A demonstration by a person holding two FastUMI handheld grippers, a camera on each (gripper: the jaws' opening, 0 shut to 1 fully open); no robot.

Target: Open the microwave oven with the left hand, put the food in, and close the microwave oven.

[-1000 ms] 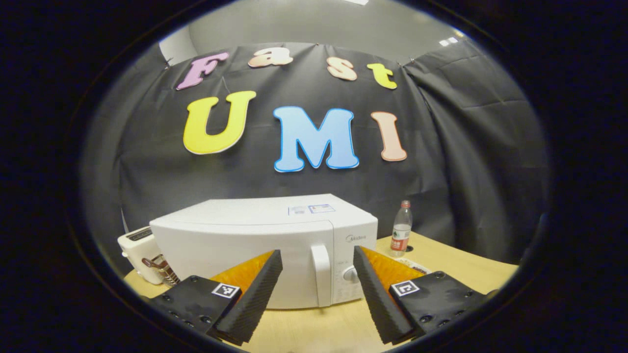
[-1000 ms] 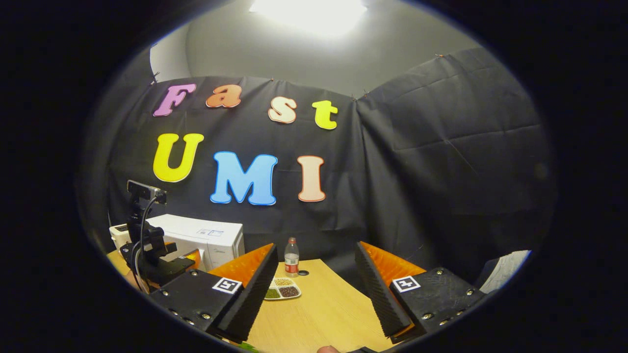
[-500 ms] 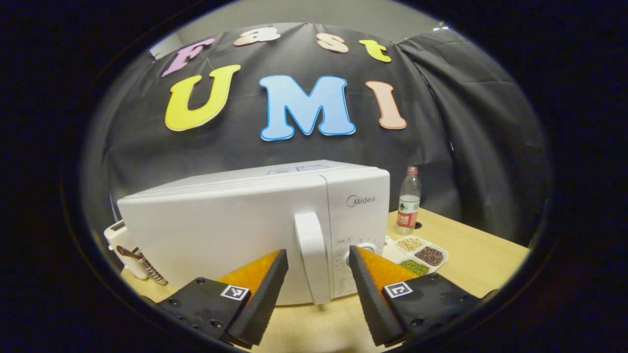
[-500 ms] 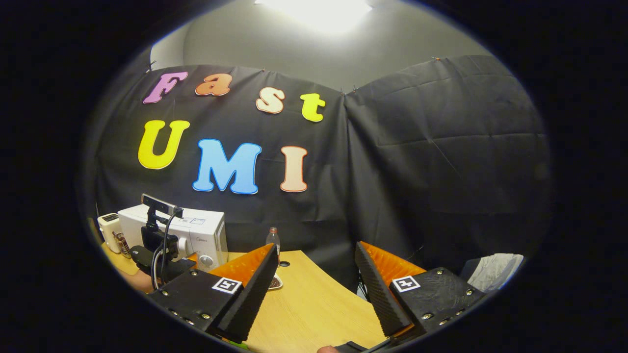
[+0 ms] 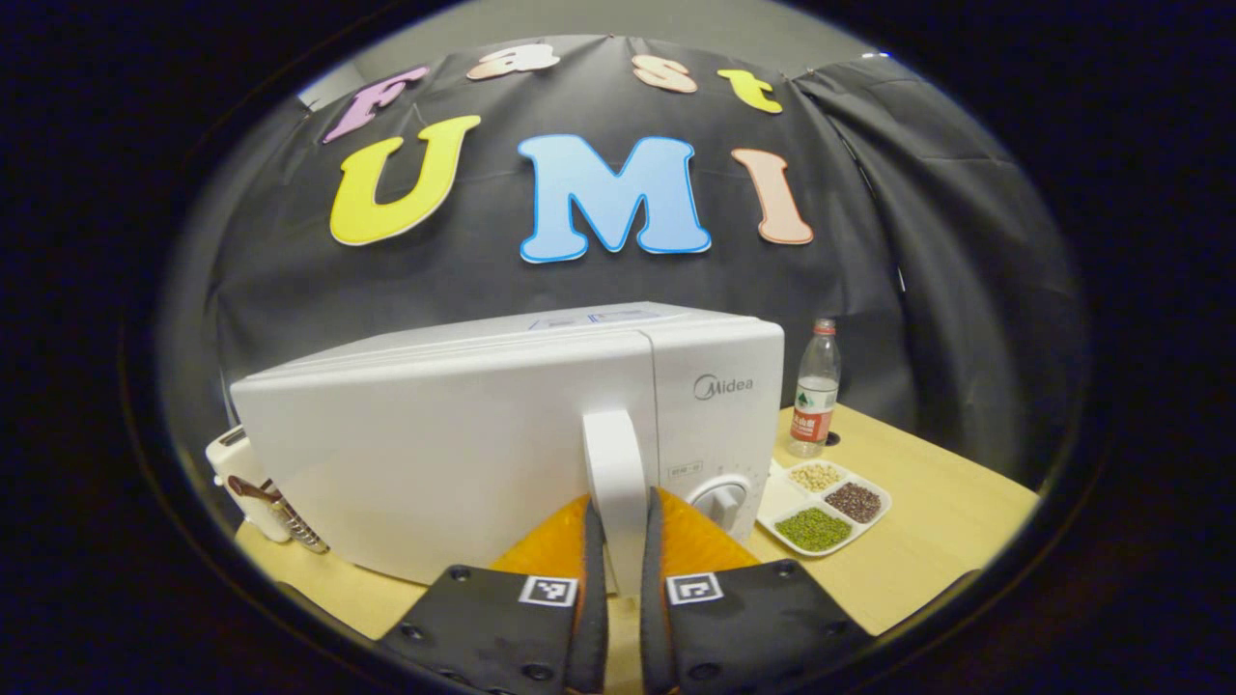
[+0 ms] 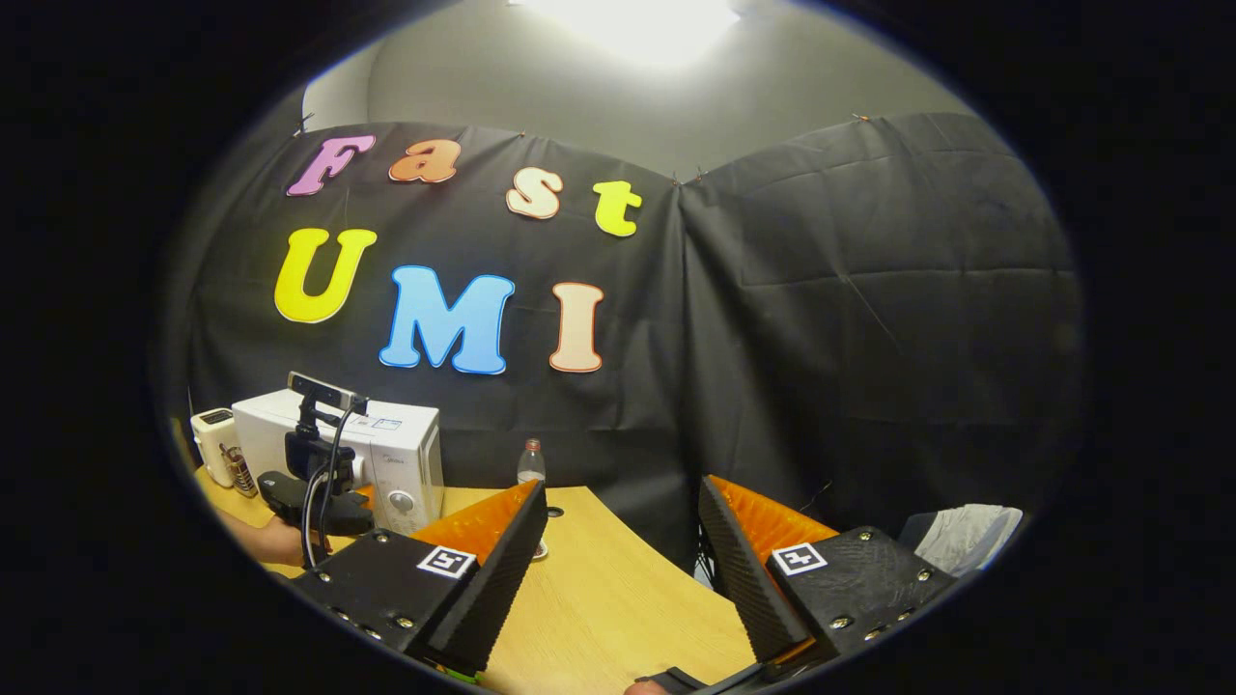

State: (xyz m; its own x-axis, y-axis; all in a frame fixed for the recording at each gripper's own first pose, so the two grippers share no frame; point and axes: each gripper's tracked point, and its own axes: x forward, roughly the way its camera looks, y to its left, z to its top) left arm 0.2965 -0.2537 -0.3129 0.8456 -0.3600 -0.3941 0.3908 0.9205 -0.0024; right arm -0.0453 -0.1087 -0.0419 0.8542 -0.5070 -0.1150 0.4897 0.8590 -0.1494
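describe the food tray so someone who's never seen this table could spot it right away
Find the big white microwave on the wooden table. The tray lies flat just right of it, before the water bottle: white, three compartments of pale, dark and green grains.

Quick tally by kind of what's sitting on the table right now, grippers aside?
Microwave oven: 1
Toaster: 1
Water bottle: 1
Divided food tray: 1, holding 3 heaps: pale, dark, green
Total: 4 things
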